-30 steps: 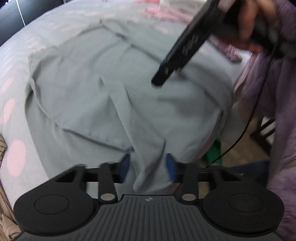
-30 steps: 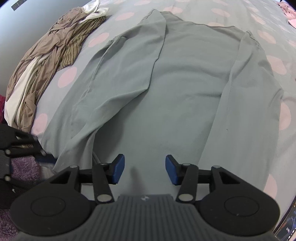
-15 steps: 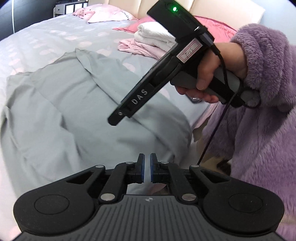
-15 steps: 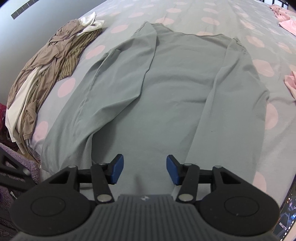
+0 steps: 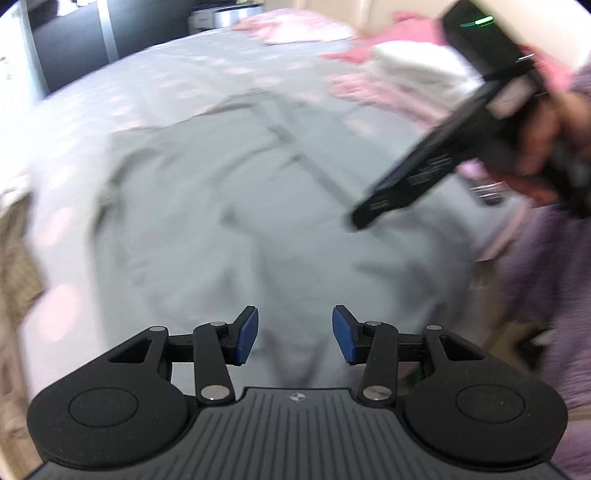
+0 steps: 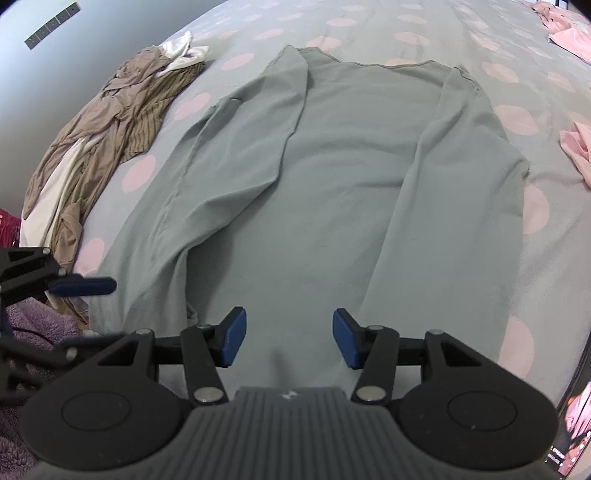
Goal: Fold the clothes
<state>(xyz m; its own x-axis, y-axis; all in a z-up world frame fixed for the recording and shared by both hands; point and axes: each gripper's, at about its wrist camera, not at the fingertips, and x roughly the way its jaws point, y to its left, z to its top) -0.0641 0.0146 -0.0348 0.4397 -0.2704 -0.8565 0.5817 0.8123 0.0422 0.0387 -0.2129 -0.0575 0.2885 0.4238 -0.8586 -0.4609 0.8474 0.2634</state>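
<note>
A bedroom in a home. A wide bed [image 6: 388, 40] fills both views, its grey sheet dotted with pink circles. A padded headboard [image 5: 332, 5] shows at the top of the left wrist view, with pink and white laundry [image 5: 399, 70] piled below it. A heap of brown and white clothes [image 6: 110, 122] lies at the left of the right wrist view.

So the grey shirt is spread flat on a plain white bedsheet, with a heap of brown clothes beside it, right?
Not quite: the bedsheet is grey with pink dots, not plain white, as the right wrist view shows. The grey shirt does lie spread flat, the brown clothes heaped beside it.
</note>
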